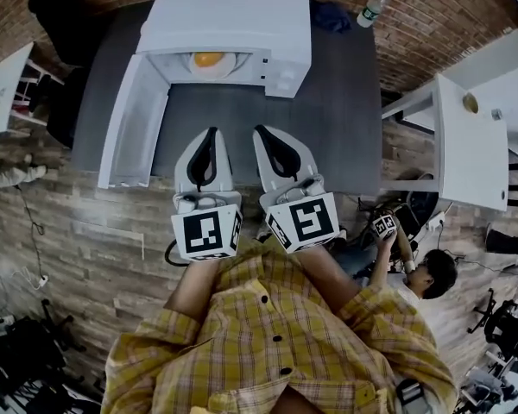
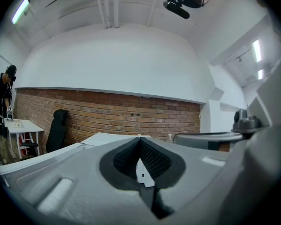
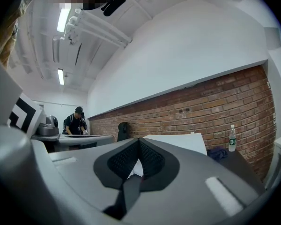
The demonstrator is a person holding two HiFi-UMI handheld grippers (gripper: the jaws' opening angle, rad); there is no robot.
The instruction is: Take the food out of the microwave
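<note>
A white microwave (image 1: pixel 229 20) stands at the back of the dark grey table (image 1: pixel 337 119), its door (image 1: pixel 131 119) swung wide open to the left. Inside sits orange-yellow food (image 1: pixel 209 59) on a white plate (image 1: pixel 228 67). My left gripper (image 1: pixel 210 134) and right gripper (image 1: pixel 262 133) hover side by side over the table's front part, pointing at the microwave and well short of it. Both are shut with nothing between the jaws. The left gripper view shows its pads (image 2: pixel 152 161) pressed together, and so does the right gripper view (image 3: pixel 150 161).
A water bottle (image 1: pixel 373 7) and a dark blue cloth (image 1: pixel 331 15) lie at the table's back right. A white table (image 1: pixel 470 145) stands to the right, with a seated person (image 1: pixel 427 274) near it. A black chair (image 1: pixel 56 15) is at the back left.
</note>
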